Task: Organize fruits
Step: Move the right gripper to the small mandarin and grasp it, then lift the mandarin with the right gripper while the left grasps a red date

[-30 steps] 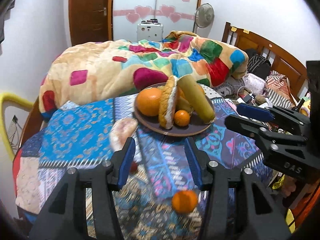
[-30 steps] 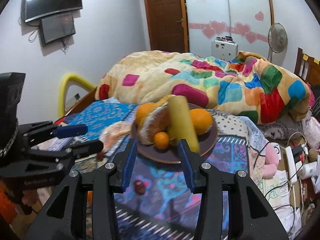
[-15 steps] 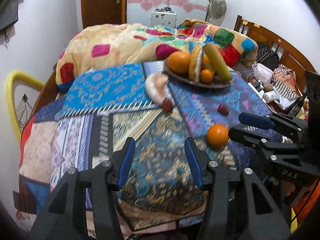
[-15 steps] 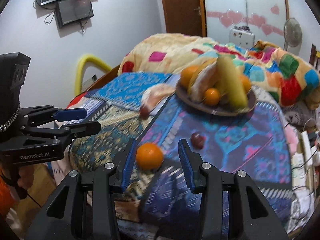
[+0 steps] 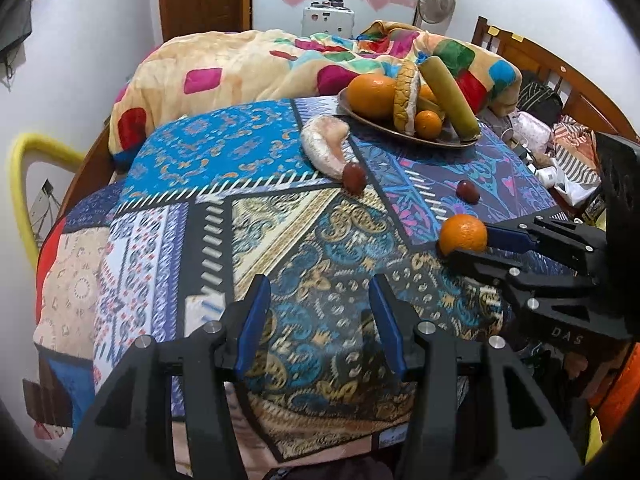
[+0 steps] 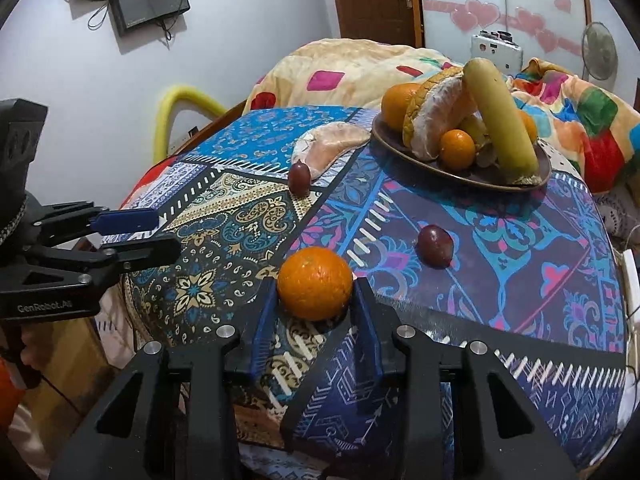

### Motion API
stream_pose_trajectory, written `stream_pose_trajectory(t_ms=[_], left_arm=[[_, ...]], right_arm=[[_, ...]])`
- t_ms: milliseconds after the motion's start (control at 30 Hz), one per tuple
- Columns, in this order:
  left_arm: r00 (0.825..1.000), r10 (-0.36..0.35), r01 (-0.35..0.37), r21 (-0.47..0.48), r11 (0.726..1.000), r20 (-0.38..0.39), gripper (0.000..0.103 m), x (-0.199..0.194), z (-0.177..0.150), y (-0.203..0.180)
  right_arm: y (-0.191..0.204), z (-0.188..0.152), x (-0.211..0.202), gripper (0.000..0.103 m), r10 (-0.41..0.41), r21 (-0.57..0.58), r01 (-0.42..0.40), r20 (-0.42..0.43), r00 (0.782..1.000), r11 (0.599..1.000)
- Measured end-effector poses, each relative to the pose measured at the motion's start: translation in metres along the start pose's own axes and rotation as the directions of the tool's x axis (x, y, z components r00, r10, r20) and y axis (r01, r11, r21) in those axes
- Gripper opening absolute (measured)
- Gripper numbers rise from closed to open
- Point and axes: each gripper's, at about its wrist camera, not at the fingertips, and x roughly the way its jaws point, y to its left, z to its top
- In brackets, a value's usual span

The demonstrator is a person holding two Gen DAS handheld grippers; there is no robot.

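The loose orange (image 6: 315, 282) sits on the patterned surface (image 6: 520, 280) between the right claw (image 6: 314, 312) fingers, seemingly touching yet not clamped, ready for the plate (image 6: 460, 172); left claw (image 5: 318, 320) idles wide.

Between the round orange (image 6: 315, 283) on the patchwork-clothed counter (image 6: 224, 216) and the dark oval fruit plate (image 6: 536, 168) lies open cloth, interrupted only by a dark red plum (image 6: 435, 246), a second plum (image 6: 299, 178) and a pale curved pastry (image 6: 328, 146) to the left.
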Motion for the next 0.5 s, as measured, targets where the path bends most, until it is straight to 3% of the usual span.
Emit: stream_pose_trajectory(t_ms=[300,500], left_arm=[[1.0,-0.002,0.002,0.022,1.0,0.02,0.051,0.026,0.031,-0.019],[1.0,0.005,-0.005,0.04,0.999,0.019,0.041,0.049,0.049,-0.028]], right_arm=[[-0.02,0.007,-0.016,0.034,0.011,0.028,-0.013,0.072,0.997,1.0],[-0.056,0.012,-0.033,0.034,-0.072,0.063,0.065,0.114,0.991,0.996]])
